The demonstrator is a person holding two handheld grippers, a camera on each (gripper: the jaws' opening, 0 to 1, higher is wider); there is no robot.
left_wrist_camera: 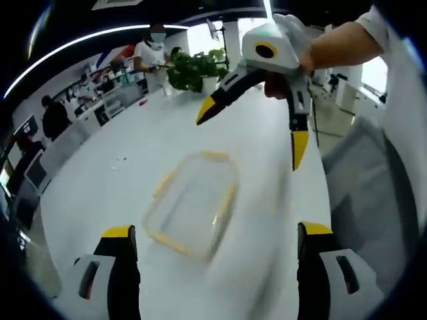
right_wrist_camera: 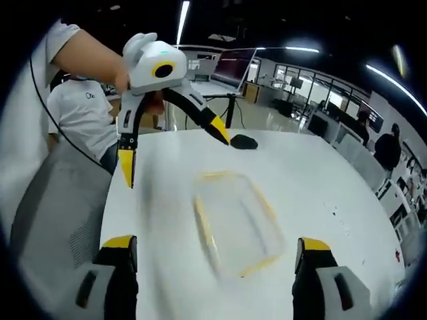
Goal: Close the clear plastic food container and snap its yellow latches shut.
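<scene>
Lying on smooth white table (left_wrist_camera: 167, 140): clear rectangular container (left_wrist_camera: 193, 203), yellow-rimmed, between both grippers. Showing in left gripper view: potted plant (left_wrist_camera: 193, 67); in right gripper view: dark oval object (right_wrist_camera: 244, 141). Spreading wide, grasping nothing: left gripper (right_wrist_camera: 175, 155), right gripper (left_wrist_camera: 252, 137).

A: Can we read anything here?

B: Hardly. In the right gripper view we see small dark lettering on a person's white shirt (right_wrist_camera: 87, 107), too blurred to make out.

A: Anything on the container (left_wrist_camera: 192, 203)?

B: No, we find no label or number on it.
</scene>
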